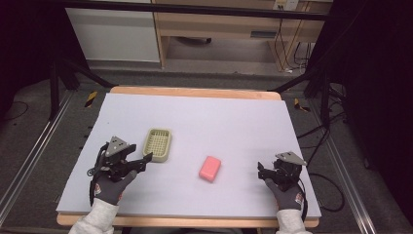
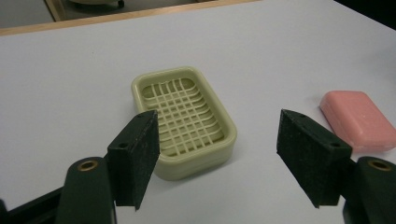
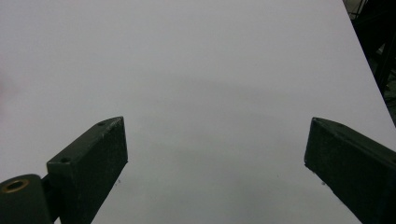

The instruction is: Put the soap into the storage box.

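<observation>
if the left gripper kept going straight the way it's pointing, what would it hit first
Most likely the soap dish: it lies directly ahead of the open left gripper, near its left jaw. The pink soap lies off to the right.

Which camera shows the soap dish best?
The left gripper view: the soap dish sits close, its grid floor clear. The high view shows it small; the right gripper view looks at the bare table.

Soap dish (image 2: 187,121) near corner hidden behind left jaw.
</observation>
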`<state>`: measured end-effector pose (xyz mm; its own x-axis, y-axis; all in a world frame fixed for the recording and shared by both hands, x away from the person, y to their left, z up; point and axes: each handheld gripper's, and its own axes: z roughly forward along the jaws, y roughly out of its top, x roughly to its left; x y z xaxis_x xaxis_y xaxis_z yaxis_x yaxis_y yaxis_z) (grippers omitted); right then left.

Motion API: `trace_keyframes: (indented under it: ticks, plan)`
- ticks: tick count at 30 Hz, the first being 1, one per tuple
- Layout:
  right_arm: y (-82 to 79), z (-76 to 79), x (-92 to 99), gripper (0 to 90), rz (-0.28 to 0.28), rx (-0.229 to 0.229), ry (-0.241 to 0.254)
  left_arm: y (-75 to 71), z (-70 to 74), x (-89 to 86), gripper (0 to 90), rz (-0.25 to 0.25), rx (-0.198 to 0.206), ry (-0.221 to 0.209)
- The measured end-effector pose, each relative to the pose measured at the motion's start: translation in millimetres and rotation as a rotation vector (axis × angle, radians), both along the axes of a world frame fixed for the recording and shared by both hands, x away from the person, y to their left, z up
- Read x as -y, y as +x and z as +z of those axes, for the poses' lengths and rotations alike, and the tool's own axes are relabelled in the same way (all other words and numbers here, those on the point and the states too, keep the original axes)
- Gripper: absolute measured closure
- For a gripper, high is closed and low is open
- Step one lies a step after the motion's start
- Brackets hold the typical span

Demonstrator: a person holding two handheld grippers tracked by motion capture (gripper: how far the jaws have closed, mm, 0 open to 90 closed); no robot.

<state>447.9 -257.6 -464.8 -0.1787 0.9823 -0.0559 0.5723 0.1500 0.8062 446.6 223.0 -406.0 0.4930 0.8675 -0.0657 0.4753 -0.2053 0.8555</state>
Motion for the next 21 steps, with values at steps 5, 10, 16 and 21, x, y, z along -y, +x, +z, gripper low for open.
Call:
trace_keyframes:
  ticks: [5,10,16,21]
  plan:
    - [-0.5,0.7,-0.3,6.3,-0.006,0.011,-0.006,2.8,2.9,11.4,29.4,-0.020,-0.001,0.008]
    - [-0.1,0.1,-1.2,6.5,0.000,0.002,-0.006,4.5,5.5,23.1,29.2,-0.043,0.001,0.007]
    - [-0.1,-0.1,-1.5,6.6,0.001,0.000,-0.007,5.3,8.2,38.8,29.2,-0.074,0.001,-0.001]
    - [-0.1,-0.2,-1.1,6.5,-0.001,0.000,-0.007,6.8,10.2,52.0,29.0,-0.090,0.002,-0.006]
